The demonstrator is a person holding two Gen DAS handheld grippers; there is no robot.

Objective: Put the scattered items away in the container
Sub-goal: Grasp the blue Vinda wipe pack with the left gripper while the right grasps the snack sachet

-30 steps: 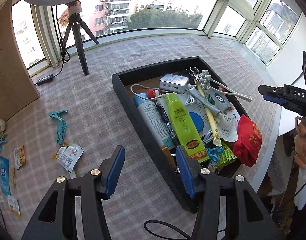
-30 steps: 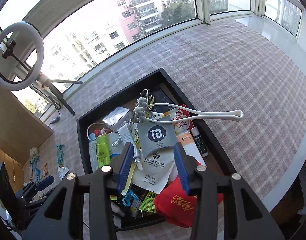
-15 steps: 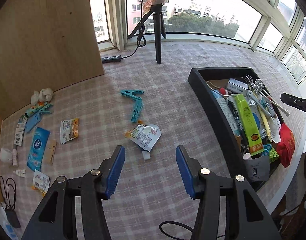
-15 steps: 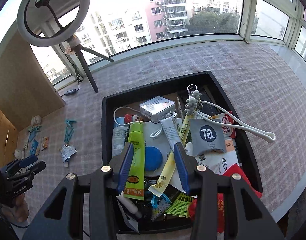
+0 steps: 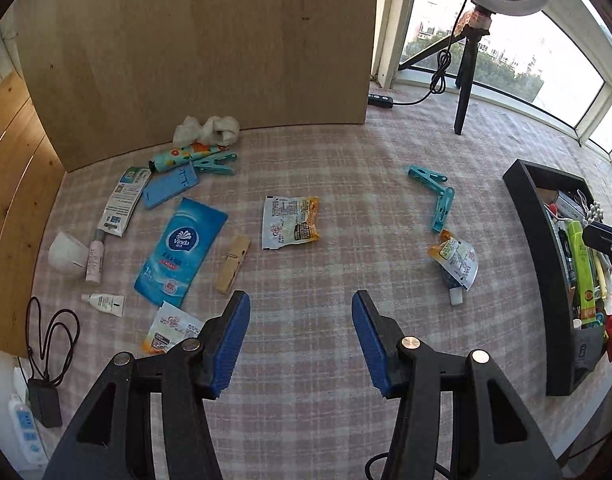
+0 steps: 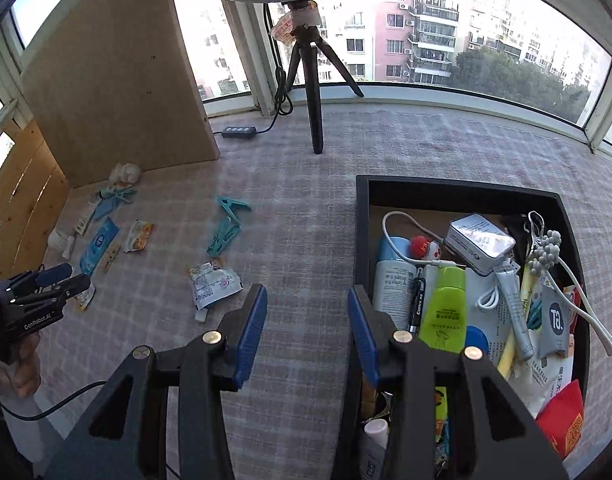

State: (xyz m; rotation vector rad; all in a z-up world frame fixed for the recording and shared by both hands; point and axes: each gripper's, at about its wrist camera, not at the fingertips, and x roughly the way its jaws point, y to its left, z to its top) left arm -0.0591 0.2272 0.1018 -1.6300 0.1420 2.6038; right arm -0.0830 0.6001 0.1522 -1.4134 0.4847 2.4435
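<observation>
Just ahead of the left hand-held gripper (image 5: 301, 340), a little to its left, a wooden clothespin (image 5: 233, 265) is seen lying flat on the checked cloth. Its long side runs up and away, tipped a bit to the right. A blue tissue pack (image 5: 181, 251) lies beside it on the left, and a snack packet (image 5: 291, 227) lies farther ahead. A torn packet (image 5: 454, 261) and a teal clip (image 5: 436, 196) are found off to the right, near the black container (image 5: 540, 264), which sits well to the right.

The left hand-held gripper is held wide, with nothing between its blue pads. The right hand-held gripper (image 6: 307, 330) is held wide too, and nothing is gripped by it. It hangs by the container's left wall (image 6: 362, 240), so the torn packet (image 6: 213, 283) lies ahead and to its left.

The scattered things are judged nearer to the left one, so the clothespin could be picked by it. A turn of the wrist would likely be needed, so the pads close across the thin side.

The tabletop is covered by a soft pink checked cloth. A wooden board (image 5: 193, 48) is stood behind the things. A ring light stand (image 6: 312, 80) and big windows are seen beyond.
</observation>
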